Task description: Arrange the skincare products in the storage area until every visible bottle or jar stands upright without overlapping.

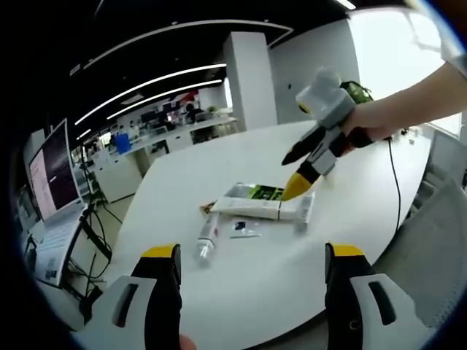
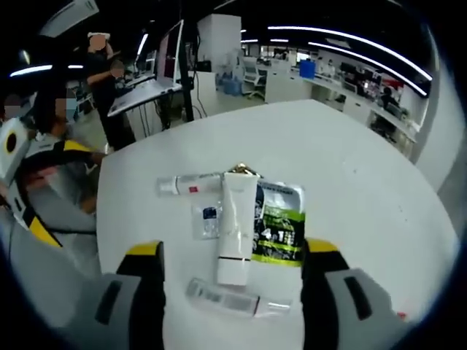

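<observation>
Three tubes, one green pouch, one small sachet.

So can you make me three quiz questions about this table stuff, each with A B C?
1. Where does the big white tube lie?
A. beside the green packet
B. on the floor
C. on the laptop

2. What colour are the jaw tips?
A. red
B. yellow
C. blue

3. How are the tubes?
A. standing up
C. hanging
B. lying flat

Answers: 1 A, the tube touches the packet's edge on the table. 2 B, both grippers' jaws have yellow tips. 3 B, the big tube and the small tube lie on their sides.
</observation>
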Demonstrator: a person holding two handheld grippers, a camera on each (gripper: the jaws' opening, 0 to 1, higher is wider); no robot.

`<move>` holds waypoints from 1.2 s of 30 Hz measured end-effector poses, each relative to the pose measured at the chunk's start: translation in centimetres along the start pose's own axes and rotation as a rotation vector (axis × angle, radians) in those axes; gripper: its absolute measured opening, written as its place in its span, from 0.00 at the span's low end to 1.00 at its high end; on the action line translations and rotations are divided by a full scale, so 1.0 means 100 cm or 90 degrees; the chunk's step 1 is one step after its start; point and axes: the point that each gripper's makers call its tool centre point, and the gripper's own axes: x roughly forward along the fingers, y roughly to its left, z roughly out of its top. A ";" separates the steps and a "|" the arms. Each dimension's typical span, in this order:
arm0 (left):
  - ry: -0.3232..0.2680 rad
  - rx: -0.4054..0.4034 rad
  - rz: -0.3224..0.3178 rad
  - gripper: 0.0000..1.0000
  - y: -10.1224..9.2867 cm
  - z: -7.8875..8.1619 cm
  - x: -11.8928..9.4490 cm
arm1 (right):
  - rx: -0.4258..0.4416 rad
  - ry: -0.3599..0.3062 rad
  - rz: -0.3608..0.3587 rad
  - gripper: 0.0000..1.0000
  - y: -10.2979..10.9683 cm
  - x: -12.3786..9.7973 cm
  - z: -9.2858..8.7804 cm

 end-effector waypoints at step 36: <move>0.017 -0.001 -0.006 0.76 0.000 -0.005 0.001 | 0.059 0.080 0.047 0.62 -0.006 0.070 0.001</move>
